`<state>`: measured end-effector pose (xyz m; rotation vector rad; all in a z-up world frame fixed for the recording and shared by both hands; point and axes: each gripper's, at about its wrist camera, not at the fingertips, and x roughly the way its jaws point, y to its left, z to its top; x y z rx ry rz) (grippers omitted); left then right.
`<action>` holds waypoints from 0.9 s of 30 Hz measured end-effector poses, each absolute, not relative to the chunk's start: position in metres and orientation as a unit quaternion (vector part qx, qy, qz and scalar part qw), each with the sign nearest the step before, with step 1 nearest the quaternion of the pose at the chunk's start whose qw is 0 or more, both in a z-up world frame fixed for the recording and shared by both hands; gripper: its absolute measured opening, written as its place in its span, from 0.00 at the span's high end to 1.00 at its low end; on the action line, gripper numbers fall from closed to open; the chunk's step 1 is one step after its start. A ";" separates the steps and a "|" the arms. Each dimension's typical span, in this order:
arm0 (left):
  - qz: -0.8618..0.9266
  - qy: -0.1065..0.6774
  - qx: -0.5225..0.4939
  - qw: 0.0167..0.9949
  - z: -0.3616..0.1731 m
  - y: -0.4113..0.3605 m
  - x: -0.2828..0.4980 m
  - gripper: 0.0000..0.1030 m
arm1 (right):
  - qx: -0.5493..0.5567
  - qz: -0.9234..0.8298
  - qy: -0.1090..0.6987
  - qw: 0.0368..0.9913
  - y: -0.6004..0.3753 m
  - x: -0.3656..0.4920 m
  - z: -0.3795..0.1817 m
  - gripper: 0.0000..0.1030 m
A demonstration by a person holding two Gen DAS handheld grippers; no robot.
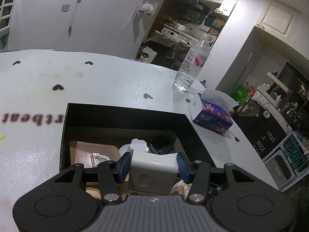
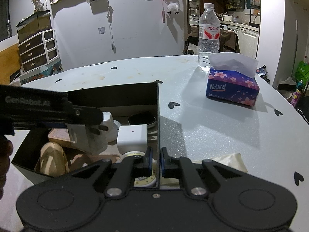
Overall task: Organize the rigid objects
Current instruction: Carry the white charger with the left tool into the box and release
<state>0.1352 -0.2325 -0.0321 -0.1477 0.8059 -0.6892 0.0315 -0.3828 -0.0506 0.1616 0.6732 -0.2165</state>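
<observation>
A black open box (image 1: 123, 116) sits on the white table and holds several small objects. My left gripper (image 1: 153, 166) is shut on a white power adapter (image 1: 154, 172) and holds it over the box. In the right wrist view the left gripper (image 2: 85, 127) enters from the left with the adapter (image 2: 87, 139), prongs pointing right, above the box contents. My right gripper (image 2: 156, 161) is shut on the box's right wall (image 2: 158, 116). Inside lie a white cube charger (image 2: 132, 137), a black case (image 2: 142, 120), a white cup-like piece (image 2: 108, 118) and a beige oval object (image 2: 52, 160).
A water bottle (image 2: 209, 36) and a blue tissue box (image 2: 231, 89) stand on the table's far right. A crumpled paper piece (image 2: 229, 161) lies just right of my right gripper. The table edge (image 1: 251, 154) drops off to the right.
</observation>
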 end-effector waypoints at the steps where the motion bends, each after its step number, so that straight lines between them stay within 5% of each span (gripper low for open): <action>1: -0.326 0.385 -0.075 0.860 -0.033 -0.233 0.136 0.50 | 0.079 -0.106 0.329 0.935 -0.383 0.032 -0.051 0.91; 27: -0.317 0.386 -0.079 0.863 -0.026 -0.223 0.124 0.45 | 0.081 -0.105 0.329 0.935 -0.382 0.031 -0.050 0.92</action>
